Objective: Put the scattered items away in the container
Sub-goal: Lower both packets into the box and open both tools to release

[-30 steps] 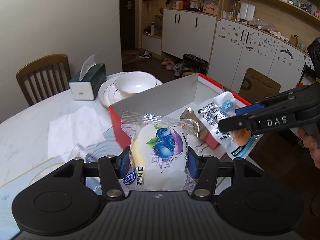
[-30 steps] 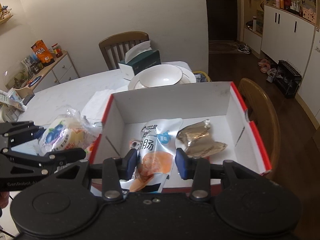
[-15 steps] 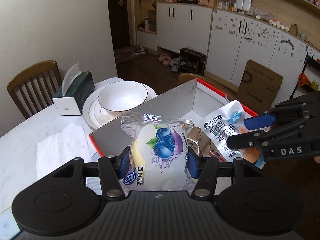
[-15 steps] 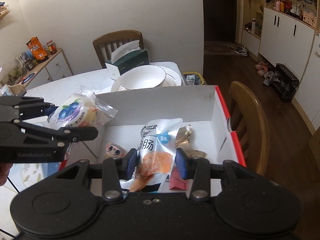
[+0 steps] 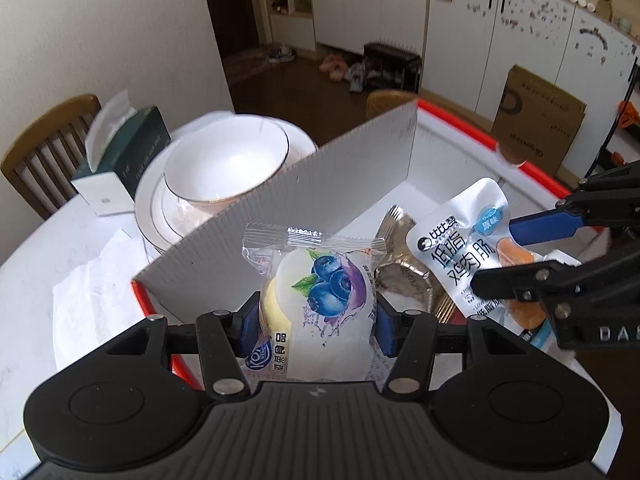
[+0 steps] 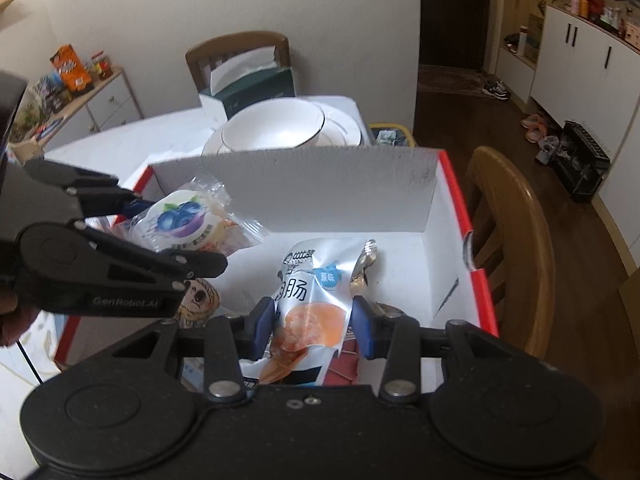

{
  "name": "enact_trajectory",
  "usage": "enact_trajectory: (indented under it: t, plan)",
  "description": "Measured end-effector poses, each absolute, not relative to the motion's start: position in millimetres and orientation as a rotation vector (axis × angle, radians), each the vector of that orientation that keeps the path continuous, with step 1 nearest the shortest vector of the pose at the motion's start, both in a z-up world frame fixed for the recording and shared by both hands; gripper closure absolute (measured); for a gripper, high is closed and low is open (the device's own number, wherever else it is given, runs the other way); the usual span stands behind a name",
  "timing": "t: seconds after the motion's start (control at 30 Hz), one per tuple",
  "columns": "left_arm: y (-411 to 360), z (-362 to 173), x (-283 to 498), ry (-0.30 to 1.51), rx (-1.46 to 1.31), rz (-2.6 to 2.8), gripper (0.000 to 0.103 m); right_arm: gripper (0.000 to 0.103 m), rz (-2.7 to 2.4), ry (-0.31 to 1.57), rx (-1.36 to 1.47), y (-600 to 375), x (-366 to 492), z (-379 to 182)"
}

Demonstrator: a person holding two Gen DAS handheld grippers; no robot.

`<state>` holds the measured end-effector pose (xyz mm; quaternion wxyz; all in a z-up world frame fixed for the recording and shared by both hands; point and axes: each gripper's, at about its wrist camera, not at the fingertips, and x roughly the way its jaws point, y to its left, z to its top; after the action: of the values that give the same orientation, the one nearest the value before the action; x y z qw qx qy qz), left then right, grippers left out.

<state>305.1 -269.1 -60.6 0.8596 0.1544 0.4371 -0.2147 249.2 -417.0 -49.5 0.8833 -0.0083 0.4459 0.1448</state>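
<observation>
Snack packets are hanging in both grippers above the open box [image 5: 352,184]. The left gripper [image 5: 316,322] is clamping a clear-wrapped blueberry pastry [image 5: 320,300] between its blue pads, which are pressing in on the packet's two sides; the packet is standing upright just inside the box's left corner, in front of the tall grey corrugated wall. The right gripper [image 6: 312,322] is pinching a silver sausage pouch [image 6: 312,300] with an orange picture and a blue round label, its pads biting into the pouch near the bottom while the top is sticking up over the box's white floor.

In the left wrist view the right gripper is reaching in from the right, with the sausage pouch lying between the pastry and the box's red-edged right rim. In the right wrist view the left gripper is reaching in from the left, holding the pastry over the near left corner of the box.

Inside the box a crinkled golden wrapper [image 5: 404,268] is resting on the floor between the two held packets, and a small item with a cartoon face [image 6: 200,300] is lying near the left wall.

Beyond the box's far wall, a white bowl [image 5: 228,160] is sitting on stacked plates on the tabletop [image 5: 48,272], with a dark green tissue box [image 5: 124,160] just to its left and a wooden chair [image 5: 44,148] behind. A white paper napkin [image 5: 92,280] is lying flat left of the box.
</observation>
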Motion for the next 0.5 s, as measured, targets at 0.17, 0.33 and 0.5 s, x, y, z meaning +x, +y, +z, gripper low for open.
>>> enact_trajectory:
  t: [0.17, 0.33, 0.5]
  plan:
    - [-274.4, -73.8, 316.9, 0.964, 0.354, -0.450, 0.049, 0.076, 0.336, 0.941, -0.032, -412.4, 253.7, -57.9]
    - [-278.0, -84.9, 324.1, 1.009, 0.376, -0.439, 0.049, 0.079, 0.357, 0.935, -0.095, -405.2, 256.5, -61.9]
    - [-282.3, -93.9, 329.2, 1.053, 0.412, -0.442, 0.049, 0.077, 0.374, 0.960, -0.086, -410.4, 259.7, -68.9]
